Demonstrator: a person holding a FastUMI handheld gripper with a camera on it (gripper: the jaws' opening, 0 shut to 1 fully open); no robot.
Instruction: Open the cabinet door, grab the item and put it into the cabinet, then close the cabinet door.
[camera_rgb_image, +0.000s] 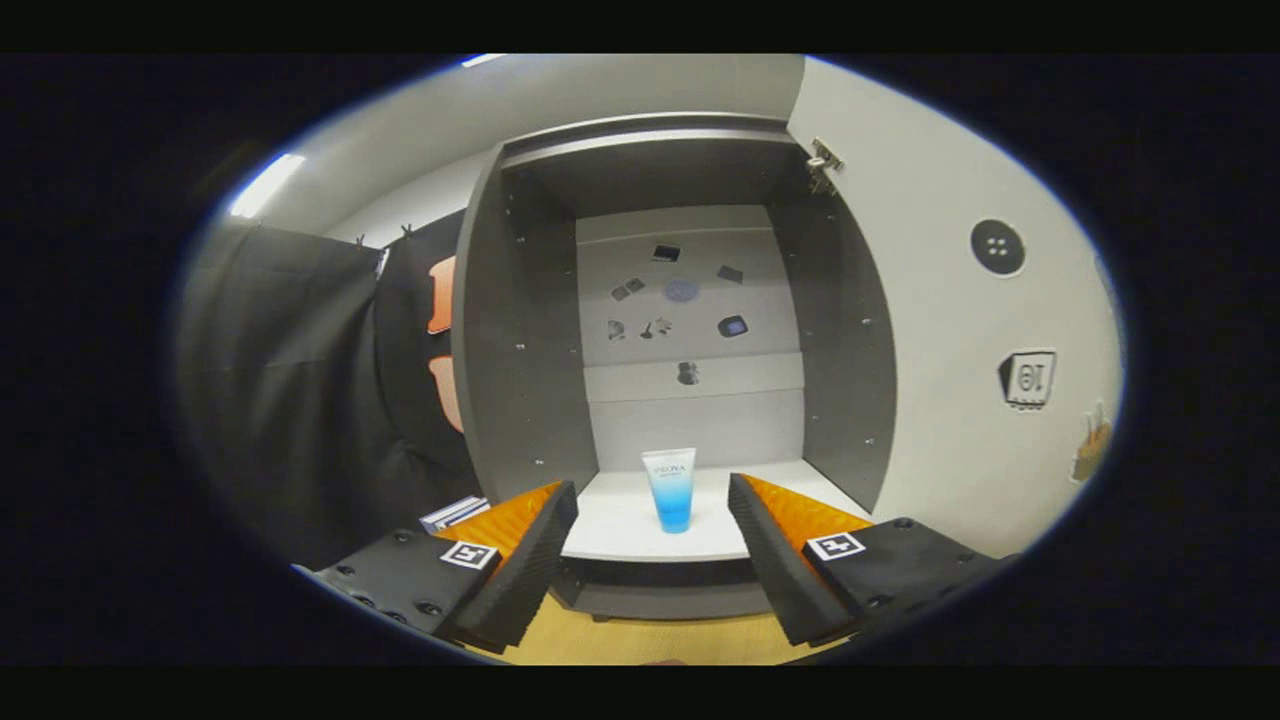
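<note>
The grey cabinet (520, 330) stands with its door (950, 330) swung wide to the right, hinge visible at its top corner. A small blue and clear tube (670, 490) stands upright, cap down, on the cabinet's white bottom shelf (610, 535). My gripper (652, 520) is open, its fingers spread wide on either side of the tube and a little short of it. Nothing is held between the fingers (545, 545).
Small stickers dot the cabinet's pale back panel (690, 300). A boxed object (453, 513) lies just left of the cabinet, behind the left finger. A wooden surface (650, 640) runs below the cabinet's base. Black cloth hangs on the left.
</note>
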